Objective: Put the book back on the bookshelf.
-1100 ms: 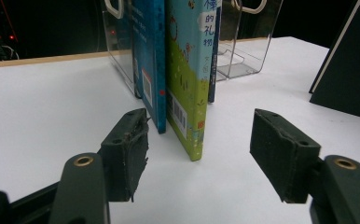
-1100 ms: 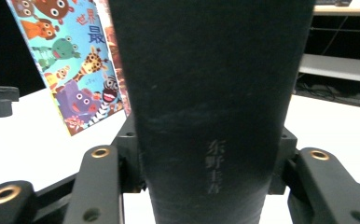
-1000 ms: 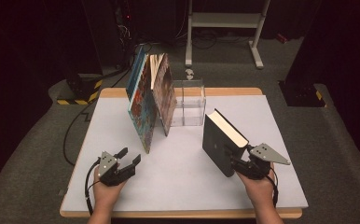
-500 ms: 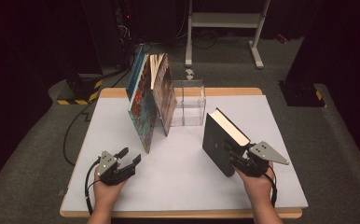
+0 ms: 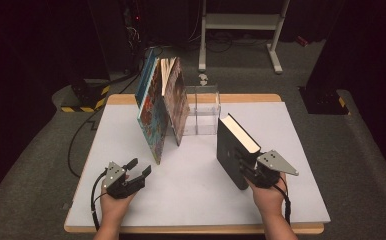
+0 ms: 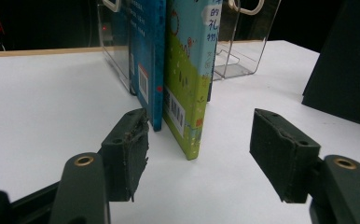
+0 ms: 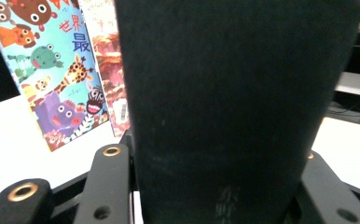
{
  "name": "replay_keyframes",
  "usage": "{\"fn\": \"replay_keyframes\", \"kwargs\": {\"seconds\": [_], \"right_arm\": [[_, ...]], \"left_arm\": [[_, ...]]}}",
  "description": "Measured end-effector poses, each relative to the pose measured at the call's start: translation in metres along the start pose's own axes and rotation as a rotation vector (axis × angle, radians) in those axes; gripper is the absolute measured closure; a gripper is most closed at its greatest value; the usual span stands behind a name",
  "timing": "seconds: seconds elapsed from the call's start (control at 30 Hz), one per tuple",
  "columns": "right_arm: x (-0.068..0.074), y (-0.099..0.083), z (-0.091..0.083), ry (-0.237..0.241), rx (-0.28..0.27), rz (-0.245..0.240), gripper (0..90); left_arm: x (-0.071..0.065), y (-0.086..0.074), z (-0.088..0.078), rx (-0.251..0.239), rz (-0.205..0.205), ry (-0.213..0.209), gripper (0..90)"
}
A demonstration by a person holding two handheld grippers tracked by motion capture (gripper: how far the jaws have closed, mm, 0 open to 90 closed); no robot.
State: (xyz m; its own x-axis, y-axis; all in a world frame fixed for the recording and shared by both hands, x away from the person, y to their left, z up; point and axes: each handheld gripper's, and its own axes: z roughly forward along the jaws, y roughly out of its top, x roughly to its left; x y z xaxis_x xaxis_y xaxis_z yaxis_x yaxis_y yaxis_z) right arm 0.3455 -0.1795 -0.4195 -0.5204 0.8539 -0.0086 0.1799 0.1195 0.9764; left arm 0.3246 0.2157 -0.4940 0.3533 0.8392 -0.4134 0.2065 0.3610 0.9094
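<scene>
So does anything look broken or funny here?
Yes: on the left gripper, one jaw's pad looks torn and ragged along its edge. Also, the picture books lean against the clear stand instead of standing straight.

The book (image 5: 235, 150) is black with cream page edges. Left of it, the leaning books (image 5: 162, 107) show blue, rust-red and bright cartoon-animal covers. Behind it, the bookend (image 5: 204, 107) is clear. The table (image 5: 191, 200) is white.

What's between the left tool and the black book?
Nothing: bare white table between the left tool and the black book in the high view.
</scene>
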Motion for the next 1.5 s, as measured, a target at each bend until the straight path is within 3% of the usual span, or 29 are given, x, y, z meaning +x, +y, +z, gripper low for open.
{"fn": "replay_keyframes", "kwargs": {"seconds": [0.1, 0.27, 0.4, 0.53, 0.83, 1.03, 1.2, 1.5], "right_arm": [[0.004, 0.008, 0.011, 0.013, -0.004, 0.02, 54.1], [0.017, 0.021, 0.031, -0.001, -0.018, -0.004, 54.0], [0.021, 0.033, 0.055, -0.005, -0.03, 0.026, 54.0], [0.023, 0.044, 0.077, -0.041, -0.041, 0.029, 54.0], [0.018, 0.056, 0.119, -0.111, -0.032, 0.02, 53.9], [0.013, 0.06, 0.146, -0.133, -0.03, 0.039, 54.0], [0.011, 0.062, 0.167, -0.162, -0.022, 0.025, 54.0], [0.006, 0.063, 0.196, -0.187, -0.011, 0.034, 54.0]], "left_arm": [[0.001, 0.0, 0.0, 0.001, 0.0, 0.001, 37.0], [0.003, 0.002, -0.001, -0.009, -0.015, 0.001, 37.0], [0.003, 0.002, -0.002, -0.014, -0.023, 0.0, 37.0], [0.004, 0.002, -0.003, -0.013, -0.024, 0.0, 37.0], [0.007, 0.003, -0.006, -0.017, -0.04, 0.001, 37.0], [0.008, 0.003, -0.006, -0.021, -0.052, -0.001, 37.0], [0.008, 0.004, -0.007, -0.024, -0.062, -0.006, 37.0], [0.007, 0.004, -0.006, -0.022, -0.062, -0.014, 37.0]]}}
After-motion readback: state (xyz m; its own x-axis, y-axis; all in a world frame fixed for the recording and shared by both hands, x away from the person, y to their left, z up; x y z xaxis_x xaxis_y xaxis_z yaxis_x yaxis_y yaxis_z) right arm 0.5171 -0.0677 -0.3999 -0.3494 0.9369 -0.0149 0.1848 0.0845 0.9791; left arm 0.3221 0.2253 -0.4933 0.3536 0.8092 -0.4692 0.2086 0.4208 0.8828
